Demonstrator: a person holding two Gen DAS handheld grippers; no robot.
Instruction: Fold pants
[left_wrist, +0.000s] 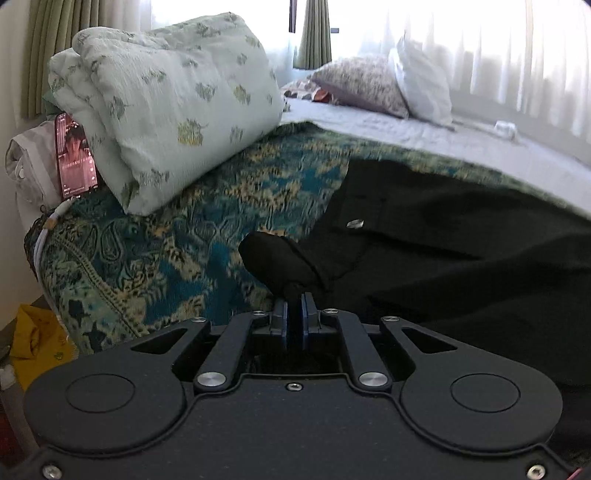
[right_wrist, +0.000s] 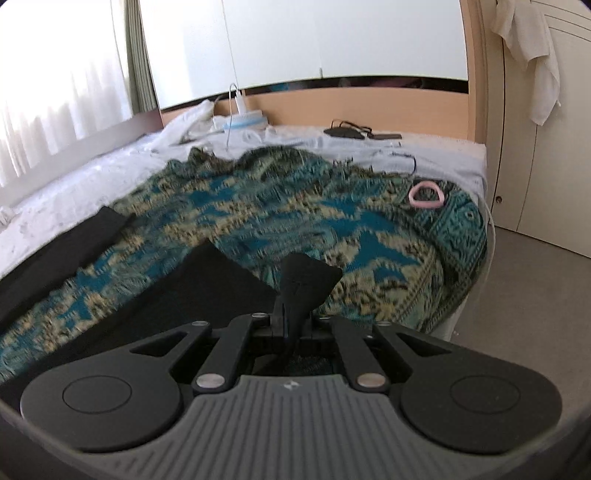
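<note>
Black pants (left_wrist: 461, 236) lie spread on a teal and gold patterned blanket (left_wrist: 207, 221) on a bed. My left gripper (left_wrist: 294, 301) is shut on a bunched corner of the pants at the waist end, near a small metal button (left_wrist: 355, 223). In the right wrist view the pants' legs (right_wrist: 207, 291) stretch left across the blanket (right_wrist: 295, 206). My right gripper (right_wrist: 291, 314) is shut on a corner of the black fabric, which sticks up in a flap (right_wrist: 308, 275) above the jaws.
A folded pale green floral quilt (left_wrist: 166, 107) and a phone (left_wrist: 75, 155) sit at the left. Pillows (left_wrist: 388, 85) lie at the far end. In the right wrist view, a pink ring (right_wrist: 424, 194), cables (right_wrist: 351, 131) and a white-blue device (right_wrist: 243, 120) lie near the headboard; floor (right_wrist: 535, 280) at right.
</note>
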